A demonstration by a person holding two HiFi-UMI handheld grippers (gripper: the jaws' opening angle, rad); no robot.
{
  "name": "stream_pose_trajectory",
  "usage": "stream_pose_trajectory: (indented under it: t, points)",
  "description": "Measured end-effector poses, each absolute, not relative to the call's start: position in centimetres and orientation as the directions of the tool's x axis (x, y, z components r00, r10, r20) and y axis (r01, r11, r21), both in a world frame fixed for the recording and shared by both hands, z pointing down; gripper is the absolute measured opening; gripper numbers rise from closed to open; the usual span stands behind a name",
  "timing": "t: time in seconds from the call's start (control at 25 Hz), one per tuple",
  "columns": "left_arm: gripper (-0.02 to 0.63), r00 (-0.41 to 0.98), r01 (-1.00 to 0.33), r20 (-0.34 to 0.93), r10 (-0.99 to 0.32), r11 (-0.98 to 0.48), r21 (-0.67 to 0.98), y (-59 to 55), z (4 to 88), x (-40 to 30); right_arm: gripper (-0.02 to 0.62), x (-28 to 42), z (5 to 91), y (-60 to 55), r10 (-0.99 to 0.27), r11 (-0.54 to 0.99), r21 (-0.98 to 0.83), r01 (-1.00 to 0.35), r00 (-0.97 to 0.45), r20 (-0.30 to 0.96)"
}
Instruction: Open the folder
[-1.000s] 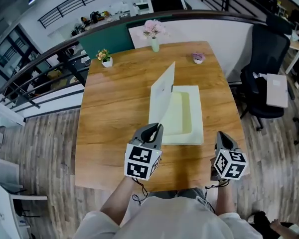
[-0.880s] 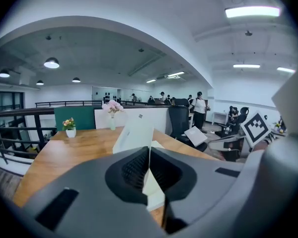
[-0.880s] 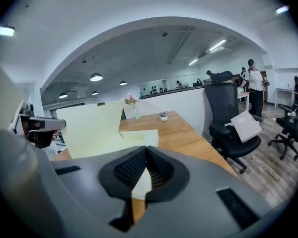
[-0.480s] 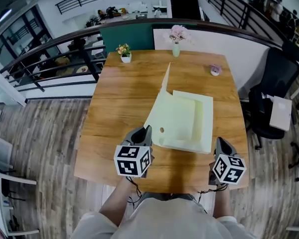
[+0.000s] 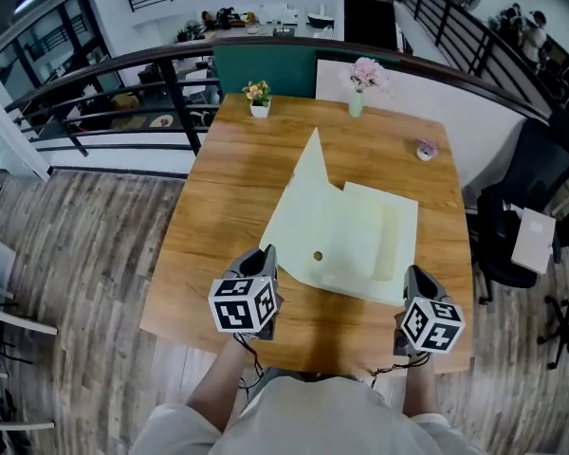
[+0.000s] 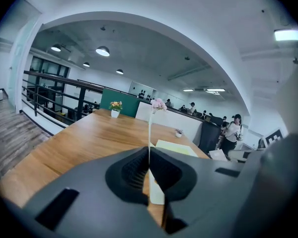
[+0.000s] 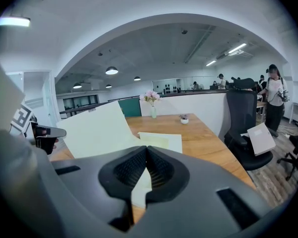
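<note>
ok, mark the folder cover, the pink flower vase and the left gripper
folder cover [image 5: 303, 202], head view, middle of the raised flap.
pink flower vase [image 5: 357, 105], head view, the vase body.
left gripper [image 5: 266, 252], head view, tips clamped on the cover's edge.

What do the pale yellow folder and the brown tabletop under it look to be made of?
Pale yellow folder: thin card or perhaps plastic sheet, matte. Its raised cover stands as a flat sheet and looks paper-thin edge-on in the left gripper view. Brown tabletop: wood or wood-look laminate, with a satin finish; grain streaks run along it.
</note>
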State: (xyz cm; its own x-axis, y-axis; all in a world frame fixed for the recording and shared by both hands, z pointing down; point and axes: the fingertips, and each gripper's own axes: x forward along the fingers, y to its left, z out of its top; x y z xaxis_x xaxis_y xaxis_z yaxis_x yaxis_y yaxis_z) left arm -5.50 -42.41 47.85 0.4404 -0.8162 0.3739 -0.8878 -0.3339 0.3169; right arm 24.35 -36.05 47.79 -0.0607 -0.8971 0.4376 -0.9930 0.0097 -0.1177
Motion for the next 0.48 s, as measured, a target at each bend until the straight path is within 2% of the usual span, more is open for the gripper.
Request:
stream_pose_trajectory:
  t: [0.48]
  points:
    - [0.005, 0.327, -0.909, 0.467, -0.822, -0.138, 0.394, -44.3, 53.3, -11.4, 0.002, 21.1, 47.9, -39.0, -0.878, 0.048, -0.088, -0.995, -0.084, 0.472]
